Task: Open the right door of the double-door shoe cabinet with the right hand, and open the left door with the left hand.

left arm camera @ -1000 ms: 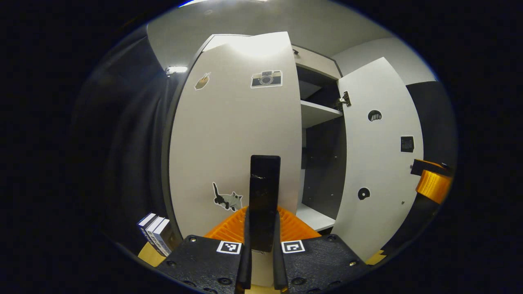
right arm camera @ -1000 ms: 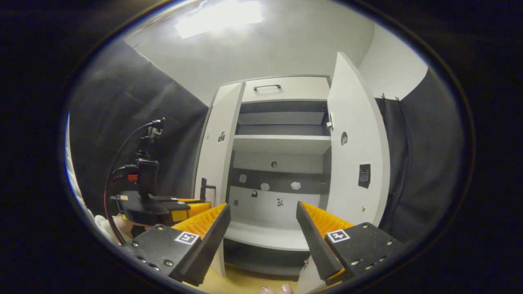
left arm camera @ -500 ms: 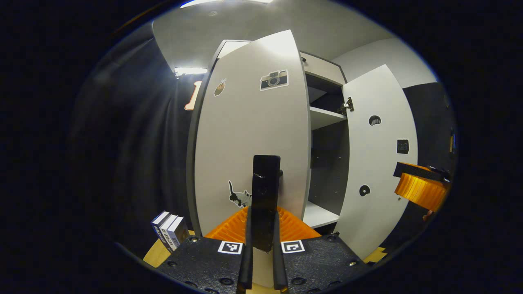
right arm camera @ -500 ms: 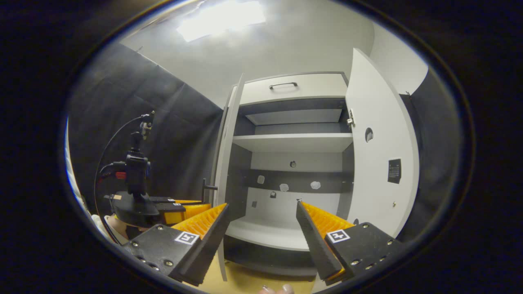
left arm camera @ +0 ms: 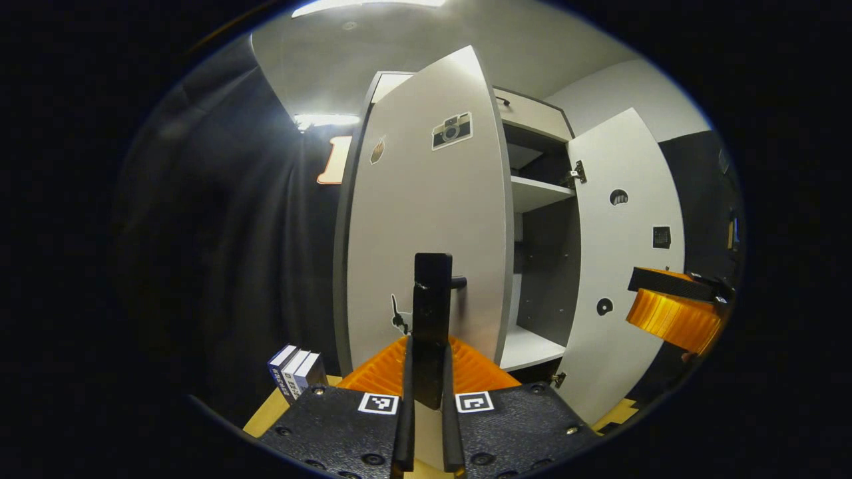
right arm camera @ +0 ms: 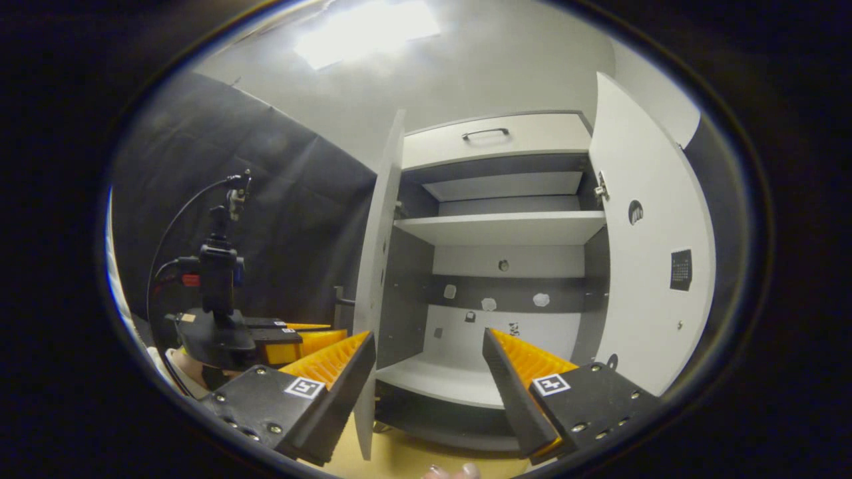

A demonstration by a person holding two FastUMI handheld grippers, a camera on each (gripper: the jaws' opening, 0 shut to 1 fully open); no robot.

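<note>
The white shoe cabinet (right arm camera: 499,229) stands with both doors swung out. In the left gripper view, the left door (left arm camera: 426,219), with stickers on its face, is about half open. My left gripper (left arm camera: 426,379) is shut on the left door's black bar handle (left arm camera: 432,293). The right door (left arm camera: 629,266) stands wide open beyond it. In the right gripper view, the left door (right arm camera: 378,266) shows nearly edge-on and the right door (right arm camera: 659,253) is at the right. My right gripper (right arm camera: 426,362) is open and holds nothing, in front of the cabinet's lower shelf. The left gripper (right arm camera: 266,336) shows at the lower left.
A drawer with a handle (right arm camera: 496,136) tops the cabinet. A few books (left arm camera: 296,372) stand on the wooden floor left of the left door. The right gripper (left arm camera: 672,313) shows at the right of the left gripper view. Black cloth walls flank the cabinet.
The left door has swung further out with my left gripper still on its handle. The right gripper stays open and has shifted a little, so the cabinet's inside shows more.
</note>
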